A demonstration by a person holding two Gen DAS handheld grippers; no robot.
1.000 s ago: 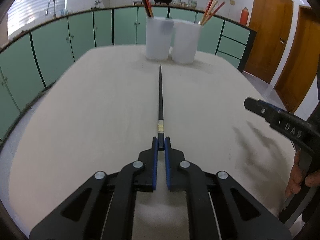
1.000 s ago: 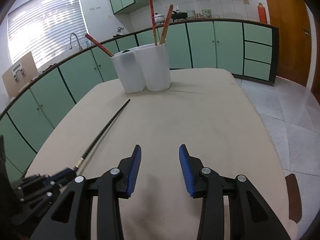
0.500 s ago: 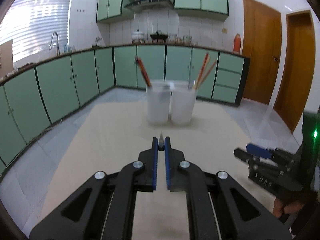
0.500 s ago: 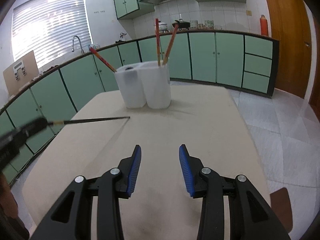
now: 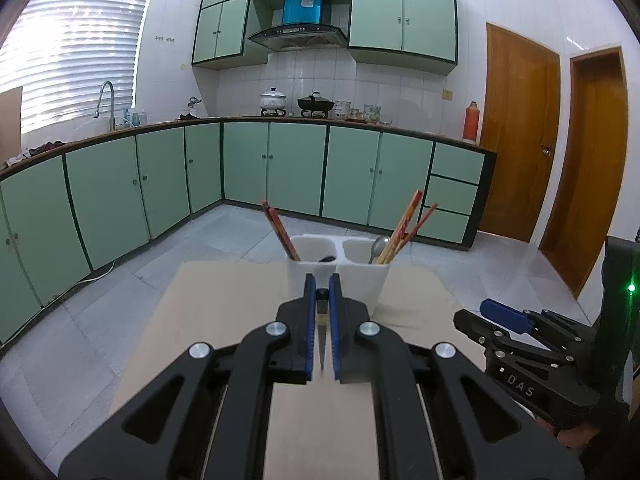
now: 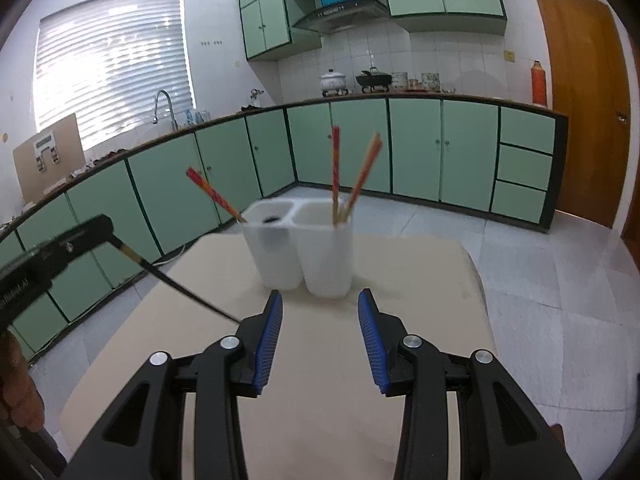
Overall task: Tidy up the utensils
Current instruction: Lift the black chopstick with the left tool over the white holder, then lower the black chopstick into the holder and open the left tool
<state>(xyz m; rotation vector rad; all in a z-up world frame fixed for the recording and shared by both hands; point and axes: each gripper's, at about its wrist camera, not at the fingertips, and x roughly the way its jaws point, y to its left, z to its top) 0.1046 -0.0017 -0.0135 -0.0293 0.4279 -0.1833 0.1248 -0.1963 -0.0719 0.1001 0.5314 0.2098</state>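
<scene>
While the left hand-held gripper (image 5: 322, 312) is clenching the black chopstick (image 6: 180, 286) and the right hand-held gripper (image 6: 320, 340) is gaping empty, it should be tipping point-down over the white holder (image 6: 298, 248).

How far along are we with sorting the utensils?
Done: red chopsticks and a metal spoon stand in the white twin-cup holder. In hand: the left hand-held gripper clamps a black chopstick. Left: dropping it in; the right hand-held gripper is open, empty.
</scene>
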